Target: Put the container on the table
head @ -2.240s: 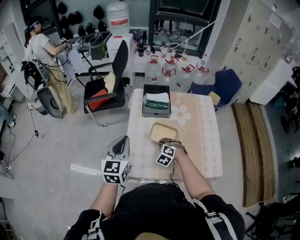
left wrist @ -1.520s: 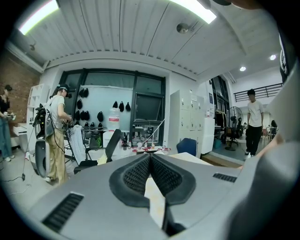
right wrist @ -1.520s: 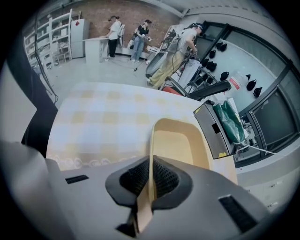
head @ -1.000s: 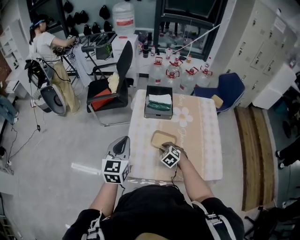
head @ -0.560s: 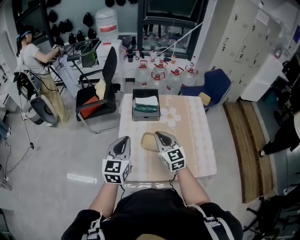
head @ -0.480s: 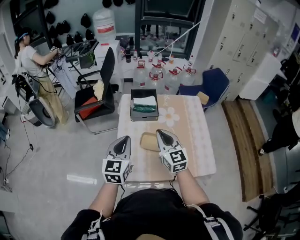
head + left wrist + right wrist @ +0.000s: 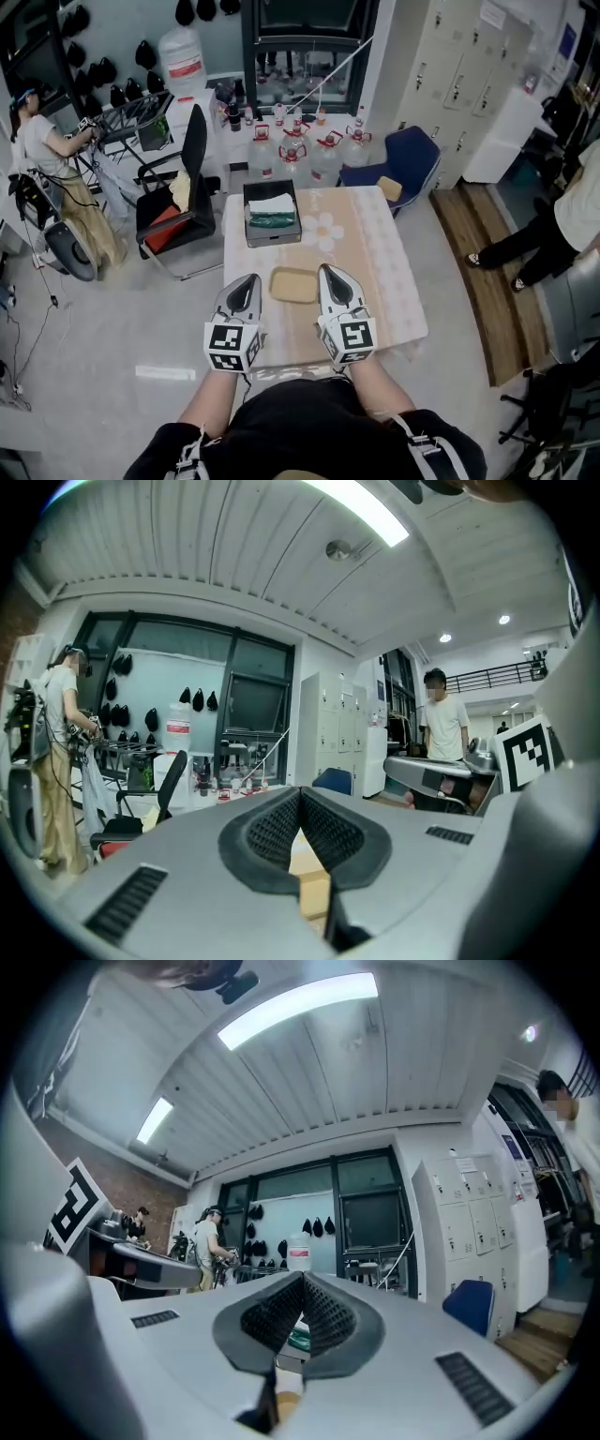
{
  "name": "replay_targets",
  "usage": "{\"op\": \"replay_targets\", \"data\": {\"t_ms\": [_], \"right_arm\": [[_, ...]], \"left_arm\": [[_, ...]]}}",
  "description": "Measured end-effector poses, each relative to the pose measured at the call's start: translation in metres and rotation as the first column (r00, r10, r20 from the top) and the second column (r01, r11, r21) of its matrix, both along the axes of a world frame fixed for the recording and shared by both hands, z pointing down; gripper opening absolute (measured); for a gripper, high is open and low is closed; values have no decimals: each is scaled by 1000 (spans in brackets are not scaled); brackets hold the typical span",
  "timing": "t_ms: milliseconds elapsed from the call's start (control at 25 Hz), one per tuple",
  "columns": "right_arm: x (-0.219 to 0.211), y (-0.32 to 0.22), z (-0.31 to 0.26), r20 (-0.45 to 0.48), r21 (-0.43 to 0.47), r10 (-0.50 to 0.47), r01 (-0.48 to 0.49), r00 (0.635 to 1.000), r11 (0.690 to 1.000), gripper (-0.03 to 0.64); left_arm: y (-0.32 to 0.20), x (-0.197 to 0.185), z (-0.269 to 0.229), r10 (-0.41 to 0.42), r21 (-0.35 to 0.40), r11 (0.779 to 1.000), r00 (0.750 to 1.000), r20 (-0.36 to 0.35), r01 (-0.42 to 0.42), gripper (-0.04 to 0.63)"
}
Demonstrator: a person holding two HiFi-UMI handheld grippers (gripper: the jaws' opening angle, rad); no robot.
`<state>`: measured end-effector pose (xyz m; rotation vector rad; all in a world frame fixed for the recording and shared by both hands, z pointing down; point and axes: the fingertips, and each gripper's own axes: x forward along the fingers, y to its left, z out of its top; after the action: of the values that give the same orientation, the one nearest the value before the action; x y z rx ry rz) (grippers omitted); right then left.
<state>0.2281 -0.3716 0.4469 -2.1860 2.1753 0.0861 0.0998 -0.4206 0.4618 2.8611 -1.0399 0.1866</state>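
The container (image 7: 293,285), a flat tan box with rounded corners, lies on the table (image 7: 375,272) near its front middle. My left gripper (image 7: 247,279) is held up just left of it, jaws shut with nothing in them. My right gripper (image 7: 329,270) is held up just right of it, also shut and empty. In the left gripper view the pads (image 7: 281,827) meet at the tip, with a slice of the tan container (image 7: 314,892) showing below them. The right gripper view shows its pads (image 7: 323,1316) closed too, pointing toward the room's far wall.
A black box (image 7: 272,214) with green and white things inside stands at the table's far left. Behind it are an office chair (image 7: 178,187), several water bottles (image 7: 300,150) and a blue seat (image 7: 398,169). One person (image 7: 47,141) stands far left, another (image 7: 553,225) at the right.
My right gripper has let go of the container, drawn back and risen level with the left one. The container stays flat on the table. The head view has shifted.
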Motion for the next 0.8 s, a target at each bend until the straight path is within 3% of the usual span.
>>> {"op": "replay_targets", "data": {"t_ms": [800], "right_arm": [[-1, 15, 8, -4, -27, 10, -10, 1000, 1000, 11]], "left_arm": [[11, 14, -5, 50, 6, 999, 999, -9, -50, 14]]}}
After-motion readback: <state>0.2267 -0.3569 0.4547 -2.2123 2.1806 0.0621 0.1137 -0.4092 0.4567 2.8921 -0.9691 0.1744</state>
